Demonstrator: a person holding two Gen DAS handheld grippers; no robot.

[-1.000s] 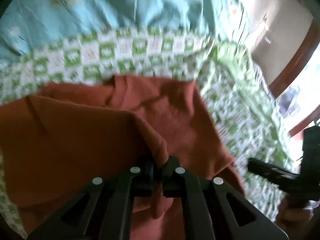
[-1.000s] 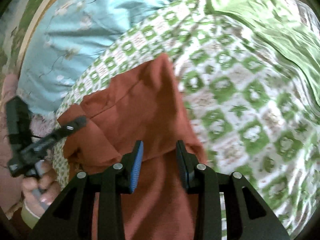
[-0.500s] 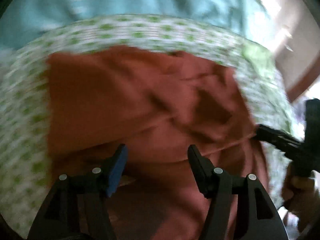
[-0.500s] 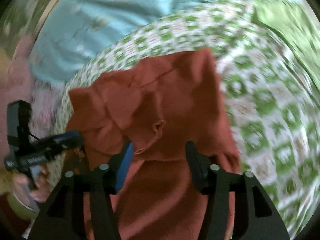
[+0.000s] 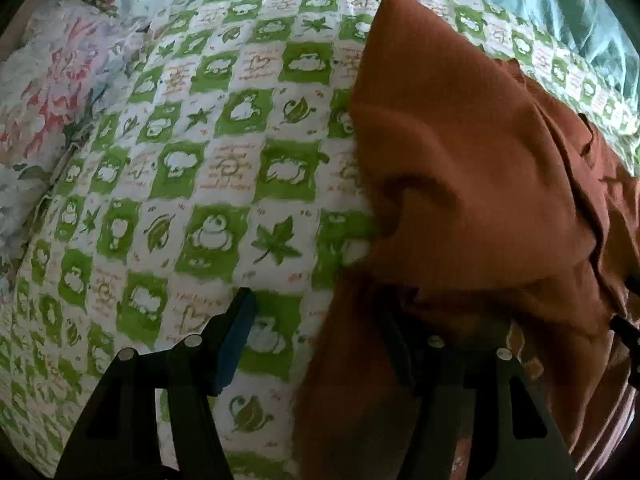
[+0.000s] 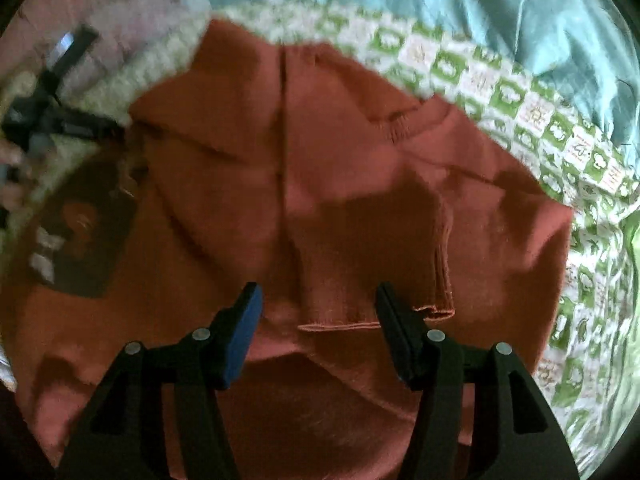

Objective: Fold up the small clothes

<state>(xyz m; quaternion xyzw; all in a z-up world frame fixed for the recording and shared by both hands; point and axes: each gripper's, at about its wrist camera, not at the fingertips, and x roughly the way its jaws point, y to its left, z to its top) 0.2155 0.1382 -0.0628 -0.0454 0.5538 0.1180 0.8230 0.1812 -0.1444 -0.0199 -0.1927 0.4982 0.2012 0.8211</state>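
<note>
A rust-orange small garment (image 6: 320,184) lies partly folded on a green-and-white checked quilt (image 6: 520,92). In the right wrist view my right gripper (image 6: 318,312) is open and empty just above a folded sleeve cuff (image 6: 400,312). In the left wrist view the garment (image 5: 472,184) fills the right side. My left gripper (image 5: 320,320) is open and empty, its left finger (image 5: 236,328) over the quilt (image 5: 200,200) and its right finger over the garment's edge. The left gripper also shows blurred at the left in the right wrist view (image 6: 48,120).
A light blue floral sheet (image 6: 440,4) lies beyond the quilt. A floral pillow or cover (image 5: 44,92) sits at the far left in the left wrist view. A dark printed patch (image 6: 84,240) shows on the garment's left part.
My left gripper has let go of the garment fold, opened wide and swung left over the quilt. My right gripper has opened wider and moved over the sleeve cuff.
</note>
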